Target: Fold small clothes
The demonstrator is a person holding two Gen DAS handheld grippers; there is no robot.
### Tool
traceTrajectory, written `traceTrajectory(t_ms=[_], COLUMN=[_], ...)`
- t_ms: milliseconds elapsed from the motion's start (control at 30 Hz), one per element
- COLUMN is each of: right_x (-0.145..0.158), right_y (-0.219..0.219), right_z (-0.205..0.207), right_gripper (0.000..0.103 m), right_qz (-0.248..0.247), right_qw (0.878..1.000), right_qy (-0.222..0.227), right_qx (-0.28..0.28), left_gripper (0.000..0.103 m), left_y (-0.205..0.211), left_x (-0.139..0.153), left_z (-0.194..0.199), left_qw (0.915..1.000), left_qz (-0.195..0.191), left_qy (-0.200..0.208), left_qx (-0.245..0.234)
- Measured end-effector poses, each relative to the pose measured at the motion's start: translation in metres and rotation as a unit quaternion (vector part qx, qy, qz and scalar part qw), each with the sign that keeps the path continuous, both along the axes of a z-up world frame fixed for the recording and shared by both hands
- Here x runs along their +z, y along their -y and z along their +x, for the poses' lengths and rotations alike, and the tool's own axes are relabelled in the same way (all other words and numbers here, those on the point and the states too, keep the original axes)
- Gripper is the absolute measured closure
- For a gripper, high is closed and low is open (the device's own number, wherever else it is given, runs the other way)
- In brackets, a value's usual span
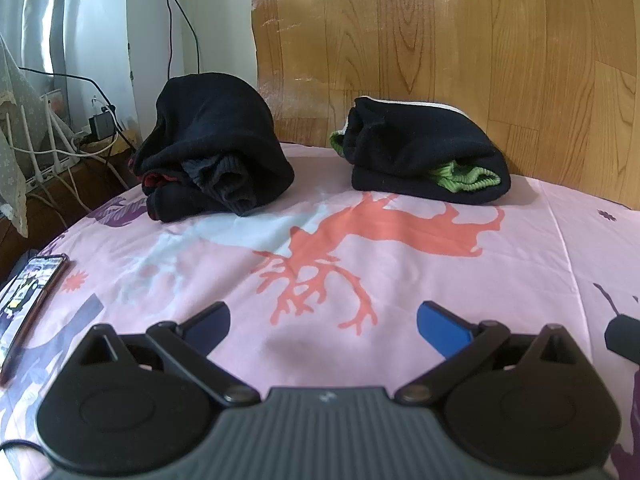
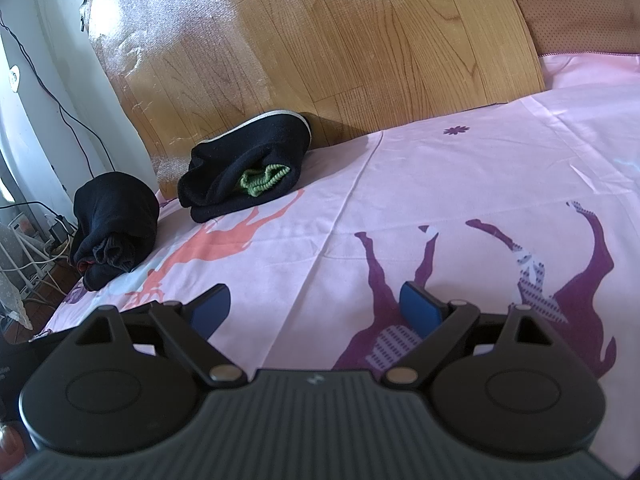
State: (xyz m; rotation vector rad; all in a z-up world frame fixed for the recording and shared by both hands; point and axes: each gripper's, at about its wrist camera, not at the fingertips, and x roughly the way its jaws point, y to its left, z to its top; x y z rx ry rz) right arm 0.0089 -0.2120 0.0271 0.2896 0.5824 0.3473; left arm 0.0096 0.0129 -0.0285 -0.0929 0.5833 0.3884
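No legible text anywhere; phone screen at the sheet's left edge lit, its content too blurred to read.

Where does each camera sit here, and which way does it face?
Left wrist: on the left gripper, low over the pink printed bedsheet, facing the wood-grain panel; its open blue fingers show.
Right wrist: on the right gripper, angled leftward across the sheet; its open fingers show.
Shared: the rolled black garment and the folded black garment with green ribbed trim.
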Motion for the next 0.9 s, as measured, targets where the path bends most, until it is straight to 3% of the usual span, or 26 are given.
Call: traceTrajectory(t_ms=[300,567,900], right_x=[0.000,0.000,0.000], right_y=[0.000,0.000,0.000], right_z=[0.000,0.000,0.000], right_gripper=[0.010,0.010,0.010], right_qz=[0.000,0.000,0.000], right_qw=[1.000,1.000,1.000], right_qy=[0.000,0.000,0.000], right_qx=[0.000,0.000,0.000], left_gripper=[0.000,0.000,0.000], left_y=[0.005,0.002,0.011], left_x=[0.001,0.002,0.004], left_z=[-0.004,-0.004,-0.008], left_qw=[0.9997,0.9995,0.9980], left_qz=[0.015,0.003,0.028], left_qy=[0.012,0.016,0.035], left_qx=[-0.016,-0.029,-0.045])
